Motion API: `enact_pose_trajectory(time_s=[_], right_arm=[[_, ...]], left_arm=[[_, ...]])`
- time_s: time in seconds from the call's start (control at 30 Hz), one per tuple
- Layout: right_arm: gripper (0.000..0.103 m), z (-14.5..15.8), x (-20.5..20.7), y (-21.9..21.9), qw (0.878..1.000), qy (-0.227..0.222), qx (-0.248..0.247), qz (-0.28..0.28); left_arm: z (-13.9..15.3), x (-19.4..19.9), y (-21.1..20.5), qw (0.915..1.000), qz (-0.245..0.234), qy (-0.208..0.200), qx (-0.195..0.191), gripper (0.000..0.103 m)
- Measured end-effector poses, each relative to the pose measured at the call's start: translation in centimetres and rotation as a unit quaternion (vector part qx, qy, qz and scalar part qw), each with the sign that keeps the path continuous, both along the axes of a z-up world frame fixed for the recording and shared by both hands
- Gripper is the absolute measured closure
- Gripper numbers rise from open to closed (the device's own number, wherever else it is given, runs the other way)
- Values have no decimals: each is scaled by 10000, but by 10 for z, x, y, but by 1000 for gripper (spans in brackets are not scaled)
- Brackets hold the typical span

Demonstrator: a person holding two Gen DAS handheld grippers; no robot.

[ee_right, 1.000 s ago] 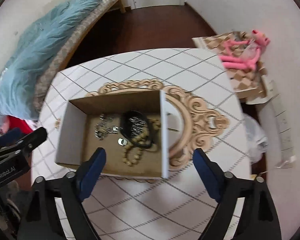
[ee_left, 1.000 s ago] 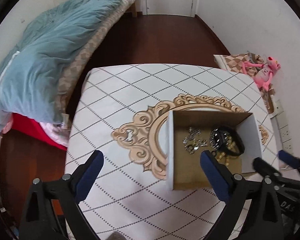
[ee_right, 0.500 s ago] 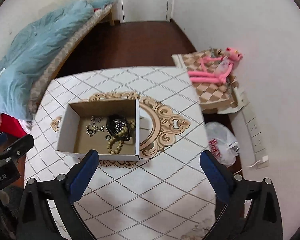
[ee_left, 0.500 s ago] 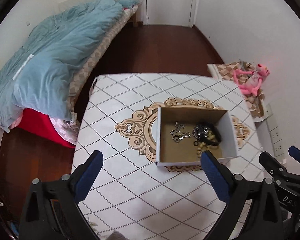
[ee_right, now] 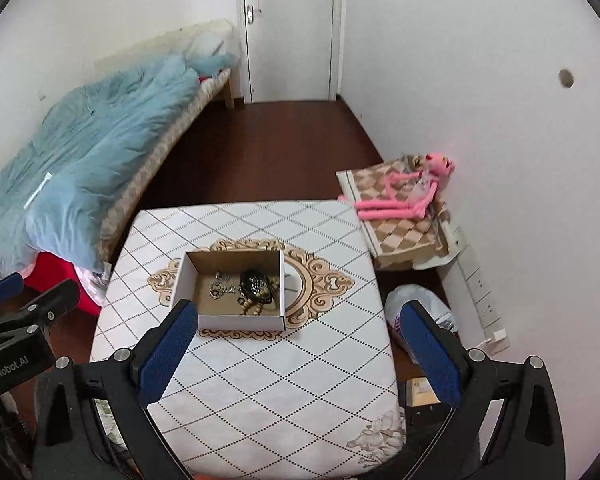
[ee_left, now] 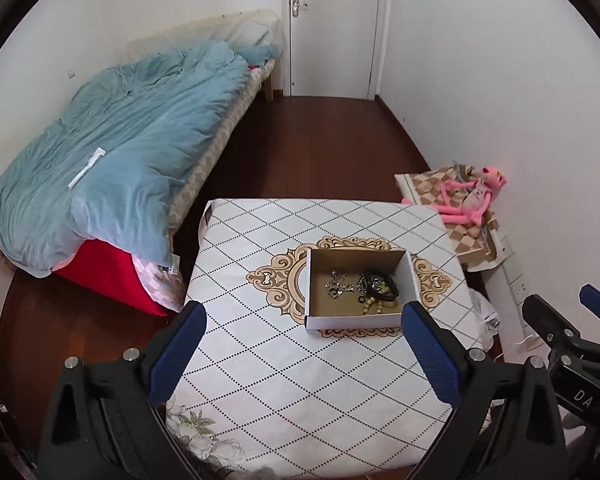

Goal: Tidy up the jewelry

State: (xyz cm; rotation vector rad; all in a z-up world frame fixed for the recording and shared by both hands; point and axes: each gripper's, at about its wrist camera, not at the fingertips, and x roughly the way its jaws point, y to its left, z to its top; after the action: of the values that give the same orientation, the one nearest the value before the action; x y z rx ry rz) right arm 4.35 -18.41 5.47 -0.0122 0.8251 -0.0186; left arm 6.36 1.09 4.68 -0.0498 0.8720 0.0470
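Observation:
An open white cardboard box (ee_left: 413, 280) (ee_right: 184, 280) sits on the patterned table (ee_left: 284, 380) (ee_right: 300, 380). Inside lie a silver chain piece (ee_left: 338, 282) (ee_right: 220, 286), a black bracelet (ee_left: 378, 285) (ee_right: 255, 285) and a beige bead string (ee_left: 370, 306) (ee_right: 247, 307). My left gripper (ee_left: 302, 344) is open and empty, high above the near table. My right gripper (ee_right: 296, 340) is open and empty, also raised well short of the box. The right gripper shows at the right edge of the left wrist view (ee_left: 572, 332).
A bed with a blue duvet (ee_left: 120, 152) stands left of the table. A pink plush toy (ee_left: 468, 200) lies on a checked cushion at the right wall. A plastic bag (ee_right: 420, 304) and a power strip (ee_right: 480, 292) lie on the floor to the right.
Both grippers have pulled up and back from the box, which now looks smaller and farther away. The jewelry stays in the box. Both stay open.

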Motion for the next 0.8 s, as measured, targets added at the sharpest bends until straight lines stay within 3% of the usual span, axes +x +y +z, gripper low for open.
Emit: enact_pose_trajectory(time_s=[0.27, 0.43, 0.8], right_arm=[[1, 35, -32, 4, 9996, -284, -5, 39], [1, 42, -37, 2, 9997, -217, 34, 82], [1, 36, 6, -6, 10000, 41, -65, 17]], left_arm=[[24, -26, -1, 9999, 12, -119, -8, 3], [27, -30, -4, 10000, 21, -35, -9, 3], [20, 8, -18, 9997, 41, 212, 152, 3]])
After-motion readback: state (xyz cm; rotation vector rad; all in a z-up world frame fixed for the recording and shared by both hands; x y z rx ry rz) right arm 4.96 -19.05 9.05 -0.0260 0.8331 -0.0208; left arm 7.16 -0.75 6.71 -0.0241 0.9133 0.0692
